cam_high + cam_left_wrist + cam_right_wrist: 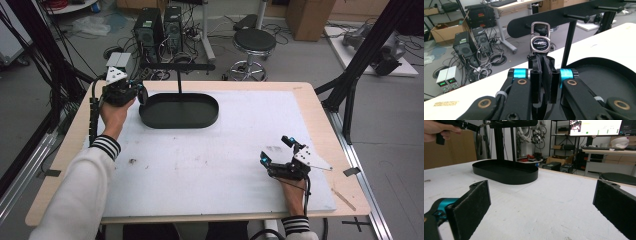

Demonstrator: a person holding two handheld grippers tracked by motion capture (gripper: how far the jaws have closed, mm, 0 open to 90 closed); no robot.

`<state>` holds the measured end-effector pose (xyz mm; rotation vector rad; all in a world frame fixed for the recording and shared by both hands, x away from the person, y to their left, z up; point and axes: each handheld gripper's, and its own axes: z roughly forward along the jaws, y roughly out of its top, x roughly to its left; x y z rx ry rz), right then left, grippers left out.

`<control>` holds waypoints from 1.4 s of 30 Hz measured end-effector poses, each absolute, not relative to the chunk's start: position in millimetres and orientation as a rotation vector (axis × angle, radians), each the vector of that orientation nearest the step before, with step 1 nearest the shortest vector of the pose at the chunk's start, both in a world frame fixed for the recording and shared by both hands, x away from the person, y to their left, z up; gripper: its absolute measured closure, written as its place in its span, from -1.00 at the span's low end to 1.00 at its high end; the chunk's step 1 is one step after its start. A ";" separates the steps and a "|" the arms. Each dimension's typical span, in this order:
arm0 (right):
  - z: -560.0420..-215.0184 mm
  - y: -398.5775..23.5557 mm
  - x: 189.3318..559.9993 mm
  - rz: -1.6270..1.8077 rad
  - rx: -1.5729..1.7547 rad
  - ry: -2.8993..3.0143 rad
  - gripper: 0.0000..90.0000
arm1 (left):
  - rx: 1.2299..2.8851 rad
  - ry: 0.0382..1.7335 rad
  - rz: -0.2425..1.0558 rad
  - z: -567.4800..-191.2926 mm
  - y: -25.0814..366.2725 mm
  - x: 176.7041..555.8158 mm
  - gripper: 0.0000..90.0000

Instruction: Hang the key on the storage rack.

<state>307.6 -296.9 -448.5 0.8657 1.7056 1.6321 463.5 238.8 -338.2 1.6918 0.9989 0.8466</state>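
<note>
Keychain (539, 42): round black badge w/ silver clasp.

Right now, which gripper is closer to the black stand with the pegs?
Left. The left gripper is up beside the stand, holding a keychain near a peg. The right gripper rests far off on the white mat.

Oval tray (179, 111) at table's (300, 95) far left, stool (254, 42) behind

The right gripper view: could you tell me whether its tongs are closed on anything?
No, the right tongs stand wide apart over the bare white table, with nothing between their pads.
</note>
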 end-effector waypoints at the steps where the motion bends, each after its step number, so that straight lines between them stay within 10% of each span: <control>1: -448.5 -296.9 307.7 1.631 0.865 1.708 -0.99 | 1.689 0.999 0.847 -338.9 238.9 464.2 0.89; 30: -450.0 -297.1 308.8 1.632 0.884 1.718 -0.99 | 1.624 1.064 0.808 -361.8 238.9 491.0 0.79; 42: -451.0 -298.7 310.5 1.649 0.890 1.730 -0.99 | 1.558 1.020 0.691 -353.6 257.3 473.5 -0.96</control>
